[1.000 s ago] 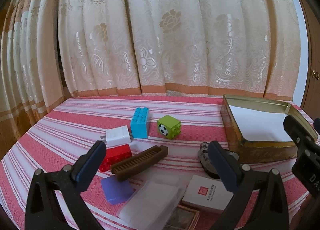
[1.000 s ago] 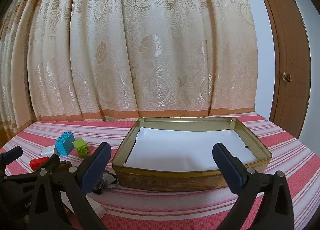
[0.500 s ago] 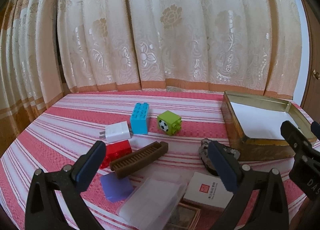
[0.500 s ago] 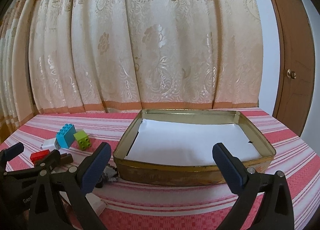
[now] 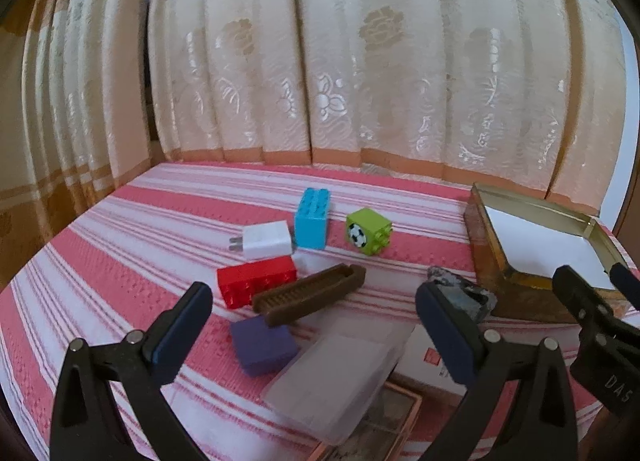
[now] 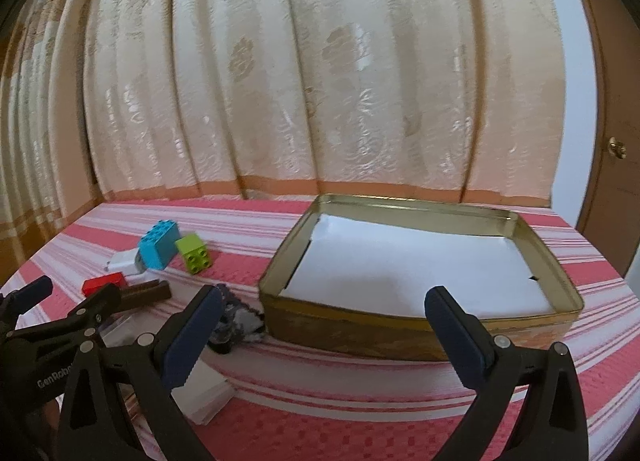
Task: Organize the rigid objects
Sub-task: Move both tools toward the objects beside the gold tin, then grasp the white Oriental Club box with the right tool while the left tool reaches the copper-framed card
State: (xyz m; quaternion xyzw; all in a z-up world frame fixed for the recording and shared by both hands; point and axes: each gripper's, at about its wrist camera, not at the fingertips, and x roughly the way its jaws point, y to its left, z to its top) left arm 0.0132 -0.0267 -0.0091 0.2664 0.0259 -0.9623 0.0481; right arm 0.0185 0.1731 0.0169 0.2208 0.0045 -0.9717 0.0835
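A: Since a second ago the left gripper [image 5: 308, 313] has dipped a little toward the table; the toys sit lower in its view, but nothing on the cloth has shifted.

B: And the right gripper [image 6: 324, 321]?

A: It has swung slightly left and down, so the tin [image 6: 404, 331] now lies more to the right between its fingers. Both sets of jaws stand spread wide, holding nothing.

B: Where are the things to tidy?

A: Loose on the striped table [image 5: 120, 261], toward its left half. The blue brick [image 5: 312, 219] and green brick [image 5: 368, 231] lie nearest the far edge, the white charger [image 5: 266, 240] touches the blue one, and the red brick [image 5: 256, 285] and brown comb [image 5: 310, 293] lie nearer. A purple block [image 5: 262, 345] and clear case [image 5: 336, 373] are near the front edge. The tin stands at the right, holding only white paper.

B: How would they handle?

A: I'd judge them all light and stiff. The bricks are smooth plastic, best pinched across flat opposite sides, not over the studs. The comb is long, so take it mid-length across its narrow width or it may swing. The clear case looks slick and wide, probably the awkward one.

B: And that dark lump [image 5: 464, 295] touching the tin's near left corner?

A: Too unclear to name.
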